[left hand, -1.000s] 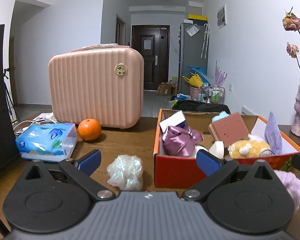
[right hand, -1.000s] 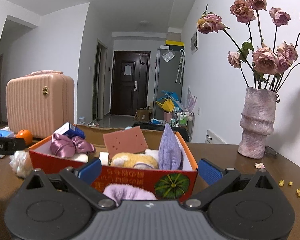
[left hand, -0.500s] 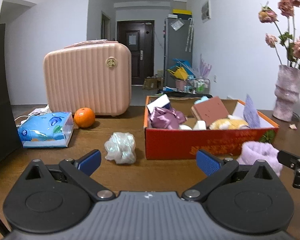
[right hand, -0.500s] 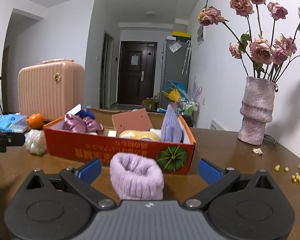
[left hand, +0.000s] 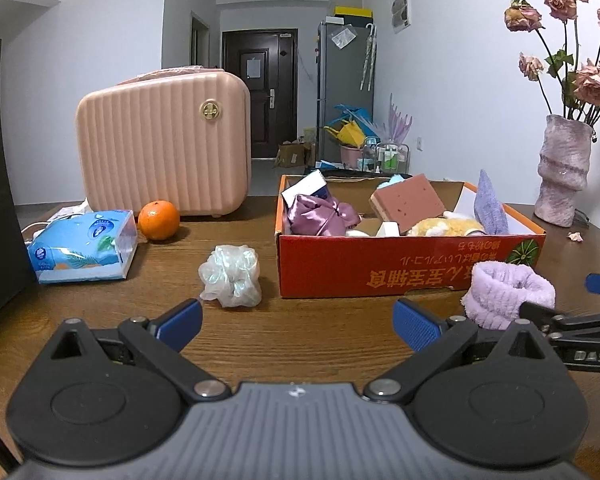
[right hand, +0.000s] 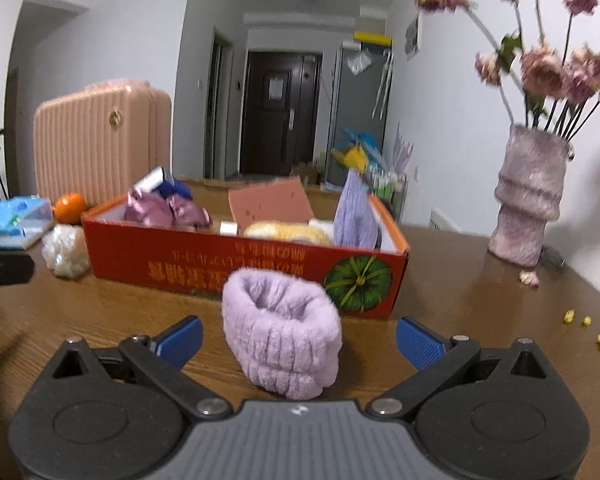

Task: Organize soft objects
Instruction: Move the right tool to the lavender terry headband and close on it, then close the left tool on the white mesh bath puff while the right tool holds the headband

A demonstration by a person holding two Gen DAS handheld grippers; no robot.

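Left gripper [left hand: 298, 322]: jaws spread wide, blue pads well apart, nothing held between them; it hovers low over the wooden table [left hand: 324, 344]. Directly ahead of its left finger, on the table, lies a crumpled clear plastic scrunchie [left hand: 231, 276], not touched by either pad. Further ahead and to the right stands the red cardboard box [left hand: 404, 264], open-topped, its near wall facing the gripper; the scrunchie sits just beside the box's left end, apart from it.

Right gripper [right hand: 298, 338]: jaws likewise fully parted, gripping nothing; a fluffy lilac wristband [right hand: 282, 334] stands on the table between the two fingers, its opening upward, clear of both pads as far as can be seen. The same wristband appears at the right of the left wrist view, just in front of the box's near wall, with the right gripper's dark finger beside it.

Box contents, ahead of both grippers: a purple satin scrunchie [left hand: 322, 220] at the left end; a reddish-brown sponge [left hand: 408, 202] tilted near the middle; a yellow plush item [left hand: 448, 226] in front of the sponge; a lilac cloth [left hand: 490, 210] standing upright at the right end.

Beyond and left of the left gripper: a blue tissue pack [left hand: 84, 246], an orange [left hand: 159, 220] just beside it, and a pink ribbed case [left hand: 164, 148] behind both. Far right of the right gripper: a mauve vase [right hand: 530, 198] holding dried roses; the right wrist view is somewhat blurred.
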